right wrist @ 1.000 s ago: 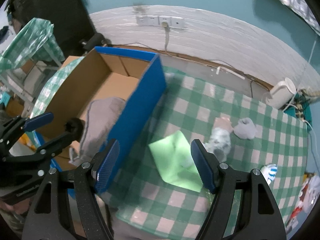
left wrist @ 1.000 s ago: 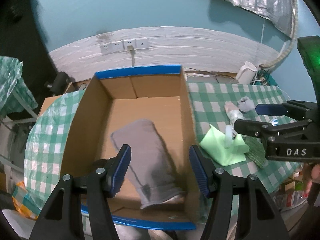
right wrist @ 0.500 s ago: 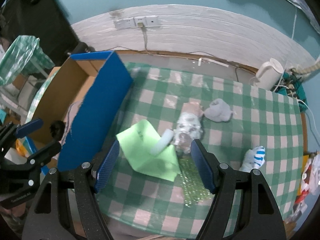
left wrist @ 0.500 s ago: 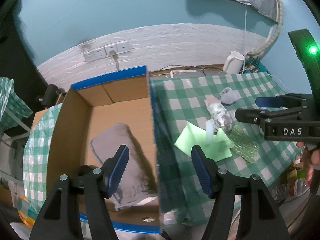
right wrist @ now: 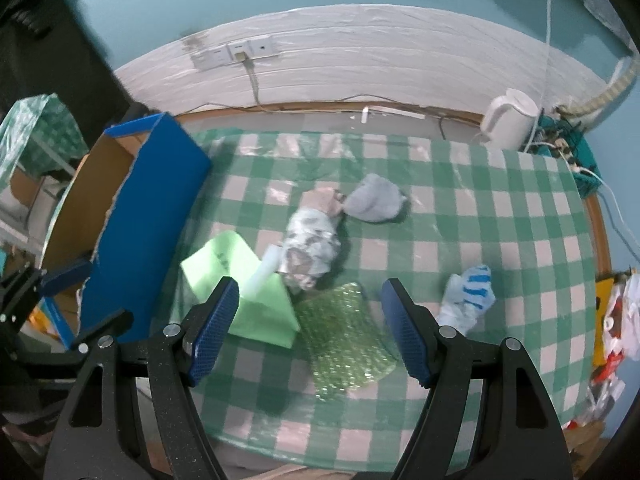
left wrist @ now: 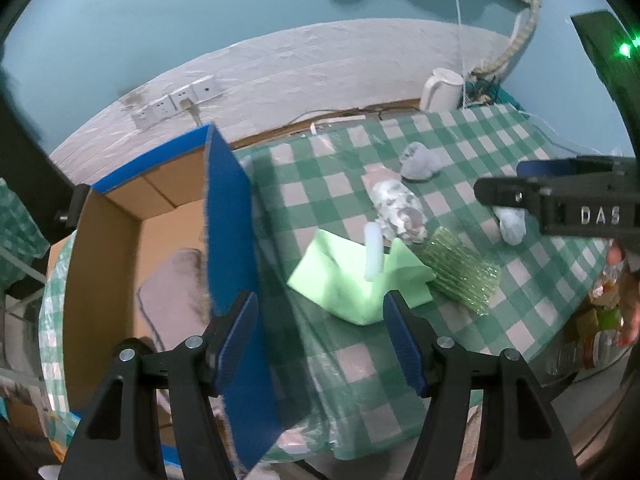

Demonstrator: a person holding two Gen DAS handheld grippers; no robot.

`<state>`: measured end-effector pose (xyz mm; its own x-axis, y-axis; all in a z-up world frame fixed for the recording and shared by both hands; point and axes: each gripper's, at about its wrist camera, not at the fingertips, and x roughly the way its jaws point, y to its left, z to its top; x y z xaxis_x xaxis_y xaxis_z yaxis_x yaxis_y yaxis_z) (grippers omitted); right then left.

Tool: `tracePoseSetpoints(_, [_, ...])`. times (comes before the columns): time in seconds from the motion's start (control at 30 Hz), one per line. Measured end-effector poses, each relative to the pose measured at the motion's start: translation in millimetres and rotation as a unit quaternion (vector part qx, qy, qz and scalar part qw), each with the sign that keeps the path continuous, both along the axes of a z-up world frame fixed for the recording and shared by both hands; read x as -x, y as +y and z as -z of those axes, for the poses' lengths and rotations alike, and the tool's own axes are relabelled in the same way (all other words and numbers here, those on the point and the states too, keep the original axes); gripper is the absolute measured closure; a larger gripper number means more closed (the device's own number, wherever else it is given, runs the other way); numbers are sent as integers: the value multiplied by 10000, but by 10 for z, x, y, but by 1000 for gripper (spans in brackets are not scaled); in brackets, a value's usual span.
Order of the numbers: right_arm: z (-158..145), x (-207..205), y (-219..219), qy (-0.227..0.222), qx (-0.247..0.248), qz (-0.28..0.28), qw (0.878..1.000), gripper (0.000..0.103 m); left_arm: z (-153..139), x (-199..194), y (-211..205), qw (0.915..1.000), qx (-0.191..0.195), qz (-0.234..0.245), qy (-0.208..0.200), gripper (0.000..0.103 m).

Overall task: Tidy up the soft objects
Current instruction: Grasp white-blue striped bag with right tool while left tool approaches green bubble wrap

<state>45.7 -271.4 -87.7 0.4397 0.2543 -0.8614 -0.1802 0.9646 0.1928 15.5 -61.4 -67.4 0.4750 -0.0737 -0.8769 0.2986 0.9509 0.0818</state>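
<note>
A blue-sided cardboard box [left wrist: 228, 216] stands at the table's left [right wrist: 148, 216]; a grey cloth [left wrist: 172, 296] lies inside it. On the checked tablecloth lie a green cloth [right wrist: 236, 280] [left wrist: 344, 280] with a white tube [right wrist: 264, 274] on it, a patterned bundle [right wrist: 310, 244] [left wrist: 398, 210], green bubble wrap [right wrist: 344, 344] [left wrist: 460, 276], a grey sock [right wrist: 374, 198] [left wrist: 420, 156] and a blue-striped sock [right wrist: 468, 296] [left wrist: 512, 224]. My left gripper [left wrist: 320, 344] is open and empty above the box's right wall. My right gripper [right wrist: 310, 332] is open and empty above the bubble wrap; it also shows in the left wrist view [left wrist: 560, 196].
A white kettle [right wrist: 510, 122] and a power strip with cables stand at the back right. Wall sockets [right wrist: 236, 54] sit on the white panel behind the table. Clutter lies beyond the table's right edge [right wrist: 612, 320]. A checked-covered stand [right wrist: 36, 136] is left of the box.
Both grippers have moved right, away from the box and over the tablecloth. The grey cloth stays in the box. Both stay open.
</note>
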Motion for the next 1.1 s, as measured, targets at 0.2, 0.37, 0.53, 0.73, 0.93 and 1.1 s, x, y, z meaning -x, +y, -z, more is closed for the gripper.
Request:
tracePoseSetpoints(0.2, [67,-11,-259,-3,118,245,9996,29,125,9,-258,9997,-79,168,165,36])
tracePoseSetpoints(0.37, [178,-28,-506,94,55,453,9989,29,229,-2,-466,9992,-139,270,271,36])
tracePoseSetpoints(0.53, [333,-62,-703,231,95,635,9977,29,335,-45,-640,9986,-218,329,354,36])
tracePoseSetpoints(0.73, [579,-135,-907,463,112,820,9955,29,491,-119,-800,9977,-300,333,513,36])
tracePoseSetpoints(0.93, [789,-227,-1011,632,123,964,9933,29,635,-180,-868,9966,-228,242,752,36])
tracePoseSetpoints(1.1, [974,-287,-1069,771,146,1039,9915,29,711,-219,-977,9960,-217,285,814,36])
